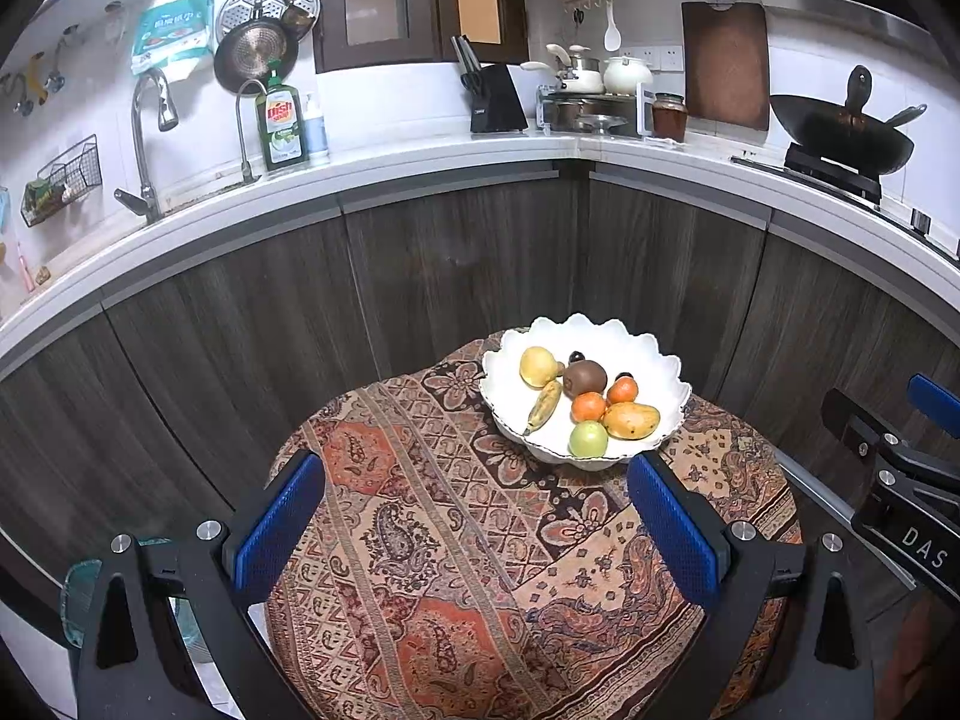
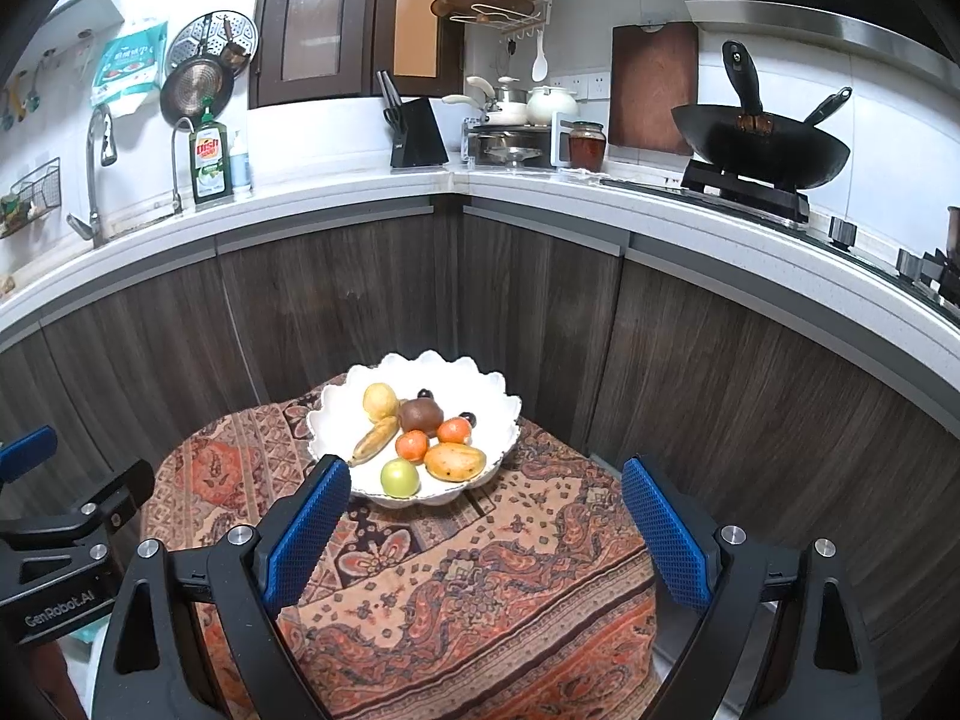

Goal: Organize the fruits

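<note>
white bowl (image 1: 651,354), paisley orange tablecloth (image 1: 456,540)

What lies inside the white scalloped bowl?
The bowl holds a mango, green apple, two oranges, kiwi, banana, yellow fruit; two dark fruits are partly hidden.

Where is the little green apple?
The small round green apple sits at the near edge of the white scalloped bowl, just left of the yellow-orange mango in both views.

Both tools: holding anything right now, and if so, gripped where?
Nothing is held. The left tool and the right tool are open and empty over the tablecloth; all the fruit lies in the white bowl.
</note>
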Motion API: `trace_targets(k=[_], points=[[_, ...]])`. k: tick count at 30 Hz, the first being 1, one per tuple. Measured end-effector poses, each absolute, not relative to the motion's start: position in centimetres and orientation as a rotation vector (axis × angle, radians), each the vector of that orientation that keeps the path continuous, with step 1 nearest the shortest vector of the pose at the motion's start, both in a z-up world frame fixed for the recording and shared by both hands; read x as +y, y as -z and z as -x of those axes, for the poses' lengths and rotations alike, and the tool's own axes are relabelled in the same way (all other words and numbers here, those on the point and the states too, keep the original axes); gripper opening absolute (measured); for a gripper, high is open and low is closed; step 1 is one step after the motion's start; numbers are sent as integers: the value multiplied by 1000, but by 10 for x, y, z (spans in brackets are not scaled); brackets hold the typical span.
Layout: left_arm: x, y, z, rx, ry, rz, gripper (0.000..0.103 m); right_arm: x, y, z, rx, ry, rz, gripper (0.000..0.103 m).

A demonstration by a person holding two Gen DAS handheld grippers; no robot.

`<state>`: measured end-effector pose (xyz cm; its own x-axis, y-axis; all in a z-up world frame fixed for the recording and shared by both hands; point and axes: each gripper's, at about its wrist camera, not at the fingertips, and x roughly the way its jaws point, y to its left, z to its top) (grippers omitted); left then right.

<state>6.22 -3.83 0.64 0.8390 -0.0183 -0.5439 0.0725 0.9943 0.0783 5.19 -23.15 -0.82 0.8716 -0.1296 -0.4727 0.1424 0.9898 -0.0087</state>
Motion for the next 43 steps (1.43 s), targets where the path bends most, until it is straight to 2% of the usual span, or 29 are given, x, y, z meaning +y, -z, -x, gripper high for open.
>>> trace_targets(k=[43], points=[[-40,-3,-66,597,55,-73,103,-232,11,-52,510,158,-46,93]])
